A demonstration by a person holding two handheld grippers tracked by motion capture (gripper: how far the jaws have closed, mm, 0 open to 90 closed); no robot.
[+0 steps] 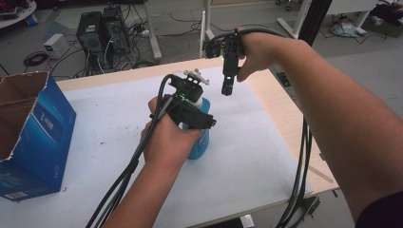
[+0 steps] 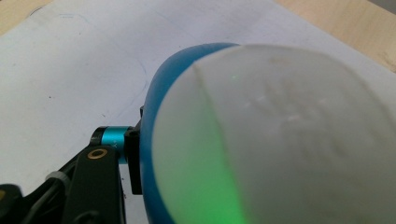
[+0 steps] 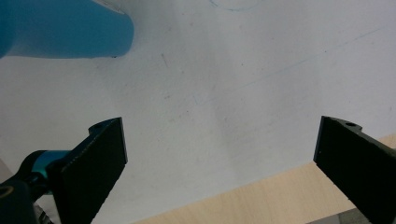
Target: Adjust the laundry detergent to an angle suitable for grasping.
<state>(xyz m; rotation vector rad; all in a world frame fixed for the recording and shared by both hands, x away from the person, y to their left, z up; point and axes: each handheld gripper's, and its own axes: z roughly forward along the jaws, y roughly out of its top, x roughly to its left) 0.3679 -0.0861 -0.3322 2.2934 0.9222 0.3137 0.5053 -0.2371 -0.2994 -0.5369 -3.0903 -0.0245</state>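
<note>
Blue bottle [image 1: 200, 137] in left tongs [image 1: 197, 105] (right tongs [image 3: 219, 154] agape)

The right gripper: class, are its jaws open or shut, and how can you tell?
Open. The right gripper shows its two black jaws set far apart with bare white table cover between them, holding nothing.

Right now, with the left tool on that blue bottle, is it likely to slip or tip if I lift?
The blue bottle looks smooth and rounded, so it may slip or twist in the left tool. It's tall and narrow, so probably tippy when set down. Its weight can't be judged.
</note>
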